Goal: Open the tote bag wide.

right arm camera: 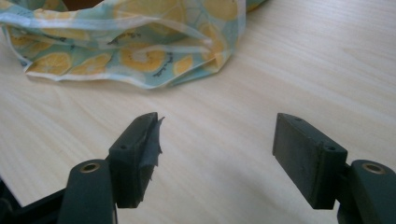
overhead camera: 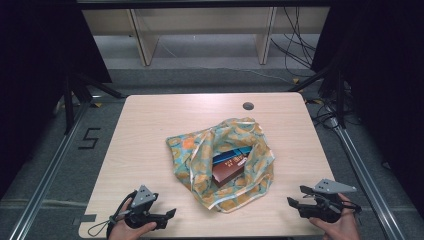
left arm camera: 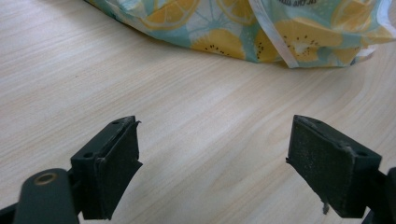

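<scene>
A cloth bag [overhead camera: 220, 165] printed with lemon slices on pale blue lies open in the middle of the wooden table [overhead camera: 150, 125]. Inside it sit a blue box [overhead camera: 231, 156] and a brown box [overhead camera: 227, 172]. My left gripper [overhead camera: 167, 216] rests near the front left edge, open, nothing between its jaws; the bag's hem [left arm camera: 261, 32] lies ahead of it. My right gripper [overhead camera: 296, 197] is at the front right, open and empty, with the bag's edge [right arm camera: 135, 60] a short way beyond its jaws.
A round cable hole [overhead camera: 248, 106] sits near the table's far edge. Metal rails [overhead camera: 50, 165] run along the floor on both sides. A wooden shelf frame [overhead camera: 145, 35] and loose cables [overhead camera: 295, 45] stand behind the table.
</scene>
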### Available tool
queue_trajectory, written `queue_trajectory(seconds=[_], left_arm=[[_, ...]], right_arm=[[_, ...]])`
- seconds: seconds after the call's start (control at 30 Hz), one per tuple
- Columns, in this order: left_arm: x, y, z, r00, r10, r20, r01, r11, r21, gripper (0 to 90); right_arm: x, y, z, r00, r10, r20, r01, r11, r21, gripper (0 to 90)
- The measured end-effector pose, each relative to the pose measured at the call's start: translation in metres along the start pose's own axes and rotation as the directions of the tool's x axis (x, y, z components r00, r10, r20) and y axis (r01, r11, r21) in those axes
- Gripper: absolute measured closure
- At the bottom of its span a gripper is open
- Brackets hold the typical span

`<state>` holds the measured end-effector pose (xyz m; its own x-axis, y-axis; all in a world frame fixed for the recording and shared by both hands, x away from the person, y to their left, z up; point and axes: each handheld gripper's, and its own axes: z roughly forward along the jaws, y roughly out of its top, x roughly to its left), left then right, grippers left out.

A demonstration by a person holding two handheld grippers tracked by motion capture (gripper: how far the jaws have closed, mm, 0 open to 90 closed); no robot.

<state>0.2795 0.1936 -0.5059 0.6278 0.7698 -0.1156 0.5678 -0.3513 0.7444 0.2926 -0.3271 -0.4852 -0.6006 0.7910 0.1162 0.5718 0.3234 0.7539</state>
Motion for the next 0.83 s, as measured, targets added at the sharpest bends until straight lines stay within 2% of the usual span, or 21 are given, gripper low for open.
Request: queue_trajectory(seconds=[0.07,0.13,0.17,0.2,0.23,0.27,0.3,0.43,0.53,0.57,0.6,0.63,0.67,0.7,0.73,0.83], left_arm=[[0.0,-0.001,0.001,0.9999,0.006,-0.014,-0.006,1.0,-0.003,15.7],[-0.001,-0.001,0.0,0.9999,0.008,-0.009,-0.008,1.0,-0.005,15.7],[0.0,-0.001,-0.001,0.9995,0.028,-0.011,-0.028,0.9995,0.014,15.7],[0.0,-0.002,0.0,0.9996,0.016,-0.025,-0.016,0.9999,0.006,15.7],[0.0,-0.002,0.0,0.9996,0.016,-0.025,-0.016,0.9999,0.006,15.7],[0.0,-0.001,0.0,0.9997,0.002,-0.024,-0.002,1.0,0.002,15.7],[0.0,-0.001,0.0,0.9996,0.005,-0.028,-0.005,1.0,0.0,15.7],[0.001,-0.001,0.0,0.999,0.037,-0.024,-0.037,0.9993,0.003,15.7],[0.001,-0.001,-0.001,0.999,0.04,-0.021,-0.04,0.9992,0.007,15.7],[0.001,-0.001,-0.001,0.9996,0.017,-0.021,-0.016,0.9998,0.01,15.7],[0.002,-0.001,-0.001,0.9989,0.038,-0.028,-0.038,0.9992,0.009,15.7],[0.002,-0.001,0.0,0.9987,0.033,-0.039,-0.033,0.9995,0.001,15.7],[0.002,-0.001,0.0,0.9987,0.033,-0.039,-0.033,0.9995,0.001,15.7],[0.003,0.0,-0.001,0.9983,0.045,-0.035,-0.045,0.9988,0.019,15.7],[0.003,0.0,-0.001,0.9984,0.043,-0.036,-0.042,0.9989,0.021,15.7],[0.003,-0.001,0.0,0.998,0.047,-0.043,-0.046,0.9988,0.016,15.7]], right_arm=[[0.003,-0.002,-0.001,0.9999,0.009,0.009,-0.009,1.0,0.0,32.7],[0.004,-0.005,-0.003,1.0,-0.004,-0.007,0.004,1.0,-0.001,32.7],[0.005,-0.007,-0.004,0.9999,-0.013,-0.006,0.013,0.9999,0.003,32.8],[0.009,-0.009,-0.005,0.9998,0.019,0.001,-0.019,0.9997,0.014,32.7],[0.009,-0.009,-0.005,0.9998,0.019,0.001,-0.019,0.9997,0.014,32.7],[0.009,-0.01,-0.004,1.0,0.002,-0.002,-0.001,0.9999,0.013,32.7],[0.006,-0.009,-0.003,0.9997,-0.023,-0.006,0.023,0.9997,0.009,32.7],[0.005,-0.008,-0.004,0.9997,-0.026,-0.002,0.026,0.9995,0.017,32.7],[0.005,-0.009,-0.003,0.9997,-0.026,-0.002,0.026,0.9995,0.02,32.7],[0.005,-0.009,-0.002,0.9996,-0.029,0.001,0.029,0.9993,0.024,32.7],[0.004,-0.009,-0.002,0.9995,-0.03,0.007,0.03,0.9991,0.028,32.7],[0.004,-0.009,-0.003,0.9988,-0.043,0.024,0.043,0.9986,0.033,32.7],[0.003,-0.009,-0.001,0.9994,-0.036,0.003,0.035,0.9989,0.032,32.7],[0.006,-0.01,-0.002,1.0,-0.003,0.005,0.003,0.999,0.045,32.7],[0.003,-0.009,-0.002,0.9994,-0.035,0.0,0.035,0.9981,0.05,32.7],[0.002,-0.01,-0.001,0.9994,-0.034,0.008,0.034,0.9981,0.051,32.6]])
